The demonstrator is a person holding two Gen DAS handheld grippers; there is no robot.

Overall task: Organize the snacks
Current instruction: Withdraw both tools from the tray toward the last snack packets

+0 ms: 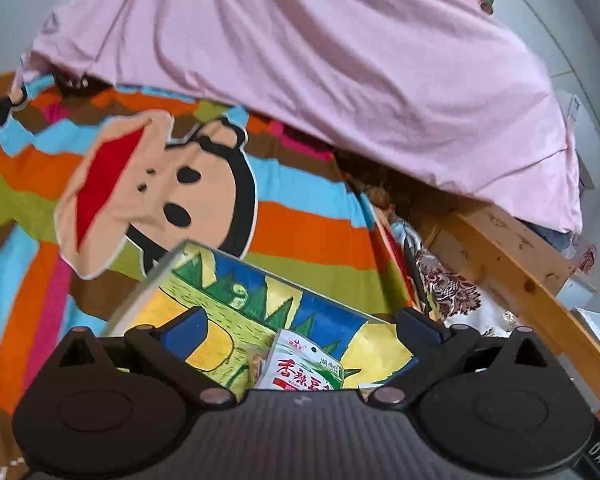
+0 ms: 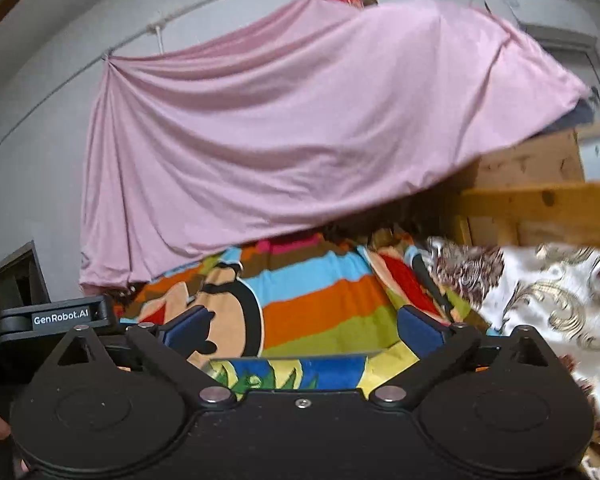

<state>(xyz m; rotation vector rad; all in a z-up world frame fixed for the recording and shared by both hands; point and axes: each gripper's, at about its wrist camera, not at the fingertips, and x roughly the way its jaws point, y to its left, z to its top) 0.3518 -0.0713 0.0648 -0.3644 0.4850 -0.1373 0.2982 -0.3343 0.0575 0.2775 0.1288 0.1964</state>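
Observation:
A shallow open box [image 1: 252,292] with a blue, yellow and green drawing inside lies on the striped bedspread [image 1: 308,236]. A white, green and red snack packet [image 1: 304,364] sits in the box, close under my left gripper [image 1: 304,324]. That gripper is open, its blue pads wide apart above the box, and they touch nothing. In the right wrist view only the far part of the box [image 2: 292,372] shows below my right gripper [image 2: 300,328]. This gripper is open too, with nothing between its fingers.
A pink sheet [image 1: 300,60] hangs over the far side of the bed. A wooden bed frame [image 1: 512,264] runs along the right, with a white and brown patterned cloth [image 2: 540,296] beside it. A black housing labelled GenRobot.AI [image 2: 56,318] shows at the left.

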